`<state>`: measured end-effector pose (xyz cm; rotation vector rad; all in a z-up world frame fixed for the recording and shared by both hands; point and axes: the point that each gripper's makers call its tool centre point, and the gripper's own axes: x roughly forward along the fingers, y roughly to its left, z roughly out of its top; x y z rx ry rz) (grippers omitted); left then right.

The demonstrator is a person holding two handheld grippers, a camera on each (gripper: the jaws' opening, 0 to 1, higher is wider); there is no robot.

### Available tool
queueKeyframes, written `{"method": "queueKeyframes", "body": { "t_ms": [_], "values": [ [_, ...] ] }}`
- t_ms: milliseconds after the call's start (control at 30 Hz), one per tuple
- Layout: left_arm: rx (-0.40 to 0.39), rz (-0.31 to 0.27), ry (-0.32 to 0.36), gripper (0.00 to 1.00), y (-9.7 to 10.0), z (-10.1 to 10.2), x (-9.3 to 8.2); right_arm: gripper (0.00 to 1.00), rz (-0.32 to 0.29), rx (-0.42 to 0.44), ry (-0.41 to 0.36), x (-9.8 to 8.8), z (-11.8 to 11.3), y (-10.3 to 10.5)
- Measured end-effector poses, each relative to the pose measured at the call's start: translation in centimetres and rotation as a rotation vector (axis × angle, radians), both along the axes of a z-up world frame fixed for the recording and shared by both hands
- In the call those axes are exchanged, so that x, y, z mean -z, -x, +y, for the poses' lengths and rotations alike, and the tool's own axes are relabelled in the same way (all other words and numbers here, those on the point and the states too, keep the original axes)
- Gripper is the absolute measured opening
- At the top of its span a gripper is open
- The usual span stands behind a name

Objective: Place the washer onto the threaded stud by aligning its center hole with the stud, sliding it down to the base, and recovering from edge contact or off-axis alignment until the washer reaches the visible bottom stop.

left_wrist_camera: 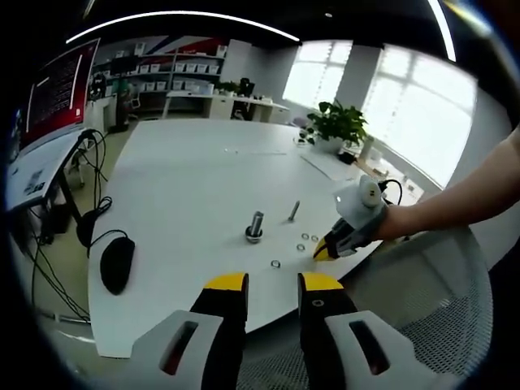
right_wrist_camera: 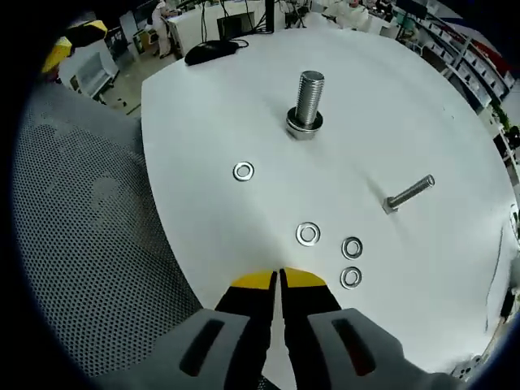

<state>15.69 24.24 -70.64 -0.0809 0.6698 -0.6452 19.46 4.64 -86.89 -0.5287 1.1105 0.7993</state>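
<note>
The threaded stud (right_wrist_camera: 308,101) stands upright on the white counter (right_wrist_camera: 406,106), metal grey, with a washer or nut already around its base. Four loose washers lie flat on the counter: one (right_wrist_camera: 243,171) alone to the left of the stud, and three (right_wrist_camera: 308,235) (right_wrist_camera: 352,248) (right_wrist_camera: 350,278) close together nearer the counter edge. All are small silver rings.

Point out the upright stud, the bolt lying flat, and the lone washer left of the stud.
upright stud (right_wrist_camera: 309,97), right gripper view, threaded shaft.
lying bolt (right_wrist_camera: 411,192), right gripper view, mid-shank.
lone washer (right_wrist_camera: 243,171), right gripper view, ring face.
</note>
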Motion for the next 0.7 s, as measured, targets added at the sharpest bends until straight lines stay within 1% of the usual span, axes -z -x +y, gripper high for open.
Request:
{"method": "queueKeyframes", "body": {
  "t_ms": [33,167,300,333,433,500,633,700],
  "values": [
    [-0.001,0.0,0.0,0.22,0.0,0.0,0.0,0.08,0.005,0.029,-0.015,0.0,0.0,0.0],
    [-0.005,0.001,0.001,0.22,0.0,0.1,0.0,0.11,0.011,0.066,-0.032,-0.1,-0.6,0.1],
    [-0.009,-0.001,0.003,0.22,-0.1,0.2,0.0,0.16,0.02,0.084,-0.02,-0.2,-1.4,0.3],
    [-0.01,-0.001,0.005,0.22,-0.1,0.1,0.0,0.18,0.014,0.097,-0.008,-0.1,-1.9,0.2],
    [-0.003,0.0,0.002,0.22,0.0,0.1,0.0,0.23,-0.024,0.097,0.007,-0.1,-3.0,0.1],
    [0.0,0.0,0.002,0.22,0.0,0.0,0.0,0.25,-0.028,0.127,-0.01,-0.1,-3.1,-0.1],
    [0.002,0.0,0.003,0.22,0.0,0.0,0.0,0.25,-0.026,0.168,-0.005,-0.1,-3.7,-0.8],
    [0.005,0.001,0.003,0.22,0.1,0.0,0.0,0.24,-0.024,0.172,0.001,-0.1,-3.8,-1.2]
  ]
}}
